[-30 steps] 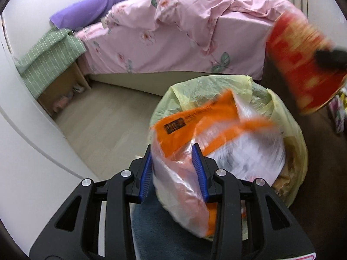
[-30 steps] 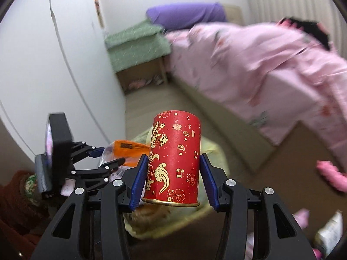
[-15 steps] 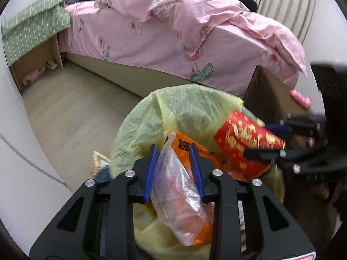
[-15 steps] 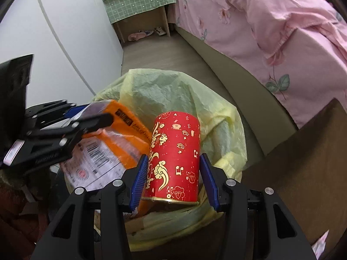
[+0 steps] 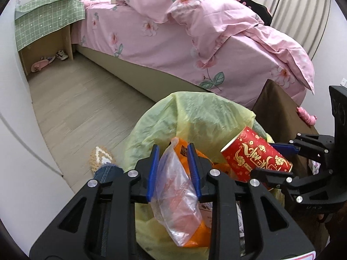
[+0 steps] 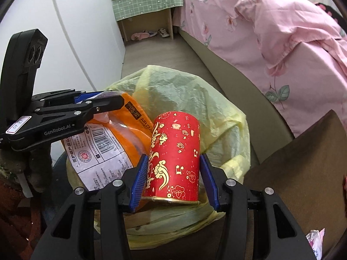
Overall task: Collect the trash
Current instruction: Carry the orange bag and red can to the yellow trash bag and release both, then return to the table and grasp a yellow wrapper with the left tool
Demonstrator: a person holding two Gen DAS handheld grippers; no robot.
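Note:
A yellow trash bag (image 5: 195,117) stands open on the floor; it also shows in the right wrist view (image 6: 184,99). My left gripper (image 5: 173,169) is shut on an orange and clear plastic package (image 5: 177,199), held over the bag's mouth; the package (image 6: 112,140) and that gripper (image 6: 97,104) show at left in the right wrist view. My right gripper (image 6: 174,173) is shut on a red cylindrical can with gold patterns (image 6: 173,151), held over the bag beside the package. The can (image 5: 256,156) and the right gripper (image 5: 279,160) show at right in the left wrist view.
A bed with pink floral bedding (image 5: 195,32) runs along the far side. A brown box (image 6: 303,162) stands right of the bag. A nightstand with a green cloth (image 5: 43,15) has slippers under it. A white wall (image 6: 65,32) is on the left. A slippered foot (image 5: 102,158) is beside the bag.
Both grippers have come lower and closer over the trash bag, each still holding its item. The can and package are now side by side at the bag's mouth.

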